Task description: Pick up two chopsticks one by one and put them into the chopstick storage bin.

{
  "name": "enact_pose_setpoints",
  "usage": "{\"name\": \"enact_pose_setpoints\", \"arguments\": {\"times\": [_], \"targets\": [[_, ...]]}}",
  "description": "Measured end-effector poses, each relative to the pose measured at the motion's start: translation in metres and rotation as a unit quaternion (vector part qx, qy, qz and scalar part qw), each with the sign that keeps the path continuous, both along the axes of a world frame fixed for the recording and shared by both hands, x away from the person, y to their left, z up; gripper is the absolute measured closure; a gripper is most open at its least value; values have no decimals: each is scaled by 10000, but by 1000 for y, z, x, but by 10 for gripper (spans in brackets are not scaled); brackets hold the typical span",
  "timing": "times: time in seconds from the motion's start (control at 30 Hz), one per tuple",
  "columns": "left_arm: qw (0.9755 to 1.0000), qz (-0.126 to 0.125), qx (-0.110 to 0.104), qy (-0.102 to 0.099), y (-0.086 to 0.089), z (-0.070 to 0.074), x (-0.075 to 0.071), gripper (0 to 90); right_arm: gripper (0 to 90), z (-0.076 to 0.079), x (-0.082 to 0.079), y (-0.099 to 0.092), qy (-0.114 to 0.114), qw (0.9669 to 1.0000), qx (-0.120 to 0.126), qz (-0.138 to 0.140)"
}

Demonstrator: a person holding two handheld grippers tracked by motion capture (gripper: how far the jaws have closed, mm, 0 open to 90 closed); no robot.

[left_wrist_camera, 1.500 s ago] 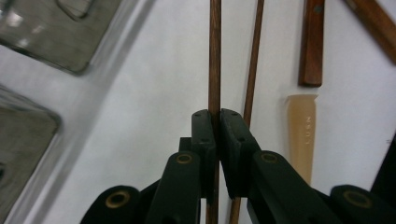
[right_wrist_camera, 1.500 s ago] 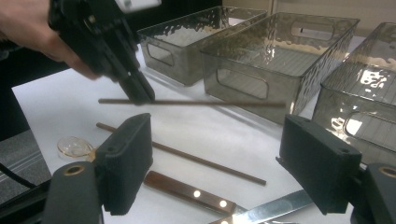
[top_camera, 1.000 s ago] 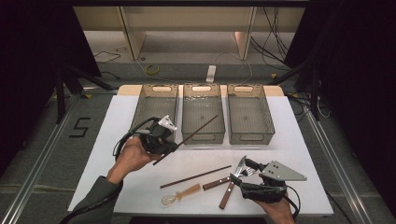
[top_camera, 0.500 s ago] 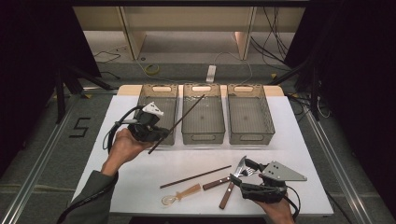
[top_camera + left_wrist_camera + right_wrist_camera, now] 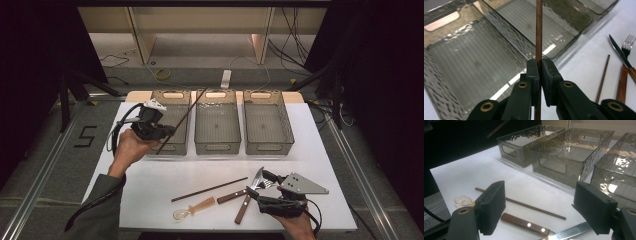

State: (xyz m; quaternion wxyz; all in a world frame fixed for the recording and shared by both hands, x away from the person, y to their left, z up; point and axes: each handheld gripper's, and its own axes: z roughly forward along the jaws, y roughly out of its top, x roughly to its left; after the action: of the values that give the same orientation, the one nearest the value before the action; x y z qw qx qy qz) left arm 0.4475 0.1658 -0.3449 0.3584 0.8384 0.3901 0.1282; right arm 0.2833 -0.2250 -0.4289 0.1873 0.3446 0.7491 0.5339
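Note:
My left gripper is shut on a dark wooden chopstick, which slants up over the left bin towards its far right corner. In the left gripper view the chopstick runs upright between the pressed pads of my left gripper, above the left bin's ribbed floor. My right gripper rests open near the table's front right. In its own view the right gripper has its jaws wide apart, with nothing between them, over a second chopstick and a knife.
Three clear grey bins stand in a row at the back: left, middle and right. On the white table near the front lie the second chopstick, a clear spoon, a wooden-handled knife and a fork.
My left gripper has carried the chopstick left and away from me, from near the middle bin to over the left bin. The right gripper has kept still.

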Motion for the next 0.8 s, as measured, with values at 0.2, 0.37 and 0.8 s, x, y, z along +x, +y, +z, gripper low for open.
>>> {"name": "enact_pose_setpoints", "arguments": {"times": [0.2, 0.37, 0.8], "targets": [[9998, 206, 63, -9, 9, 0, 12, 842, 261, 0, 0, 0, -2, 10000, 7, 0], [9992, 394, 6, 5, 20, 0, 24, 842, 261, 0, 0, 0, 8, 10000, 10, 4], [9972, 742, -24, 66, 35, -10, 44, 842, 262, 0, 1, 0, 17, 10000, 23, 2]]}}
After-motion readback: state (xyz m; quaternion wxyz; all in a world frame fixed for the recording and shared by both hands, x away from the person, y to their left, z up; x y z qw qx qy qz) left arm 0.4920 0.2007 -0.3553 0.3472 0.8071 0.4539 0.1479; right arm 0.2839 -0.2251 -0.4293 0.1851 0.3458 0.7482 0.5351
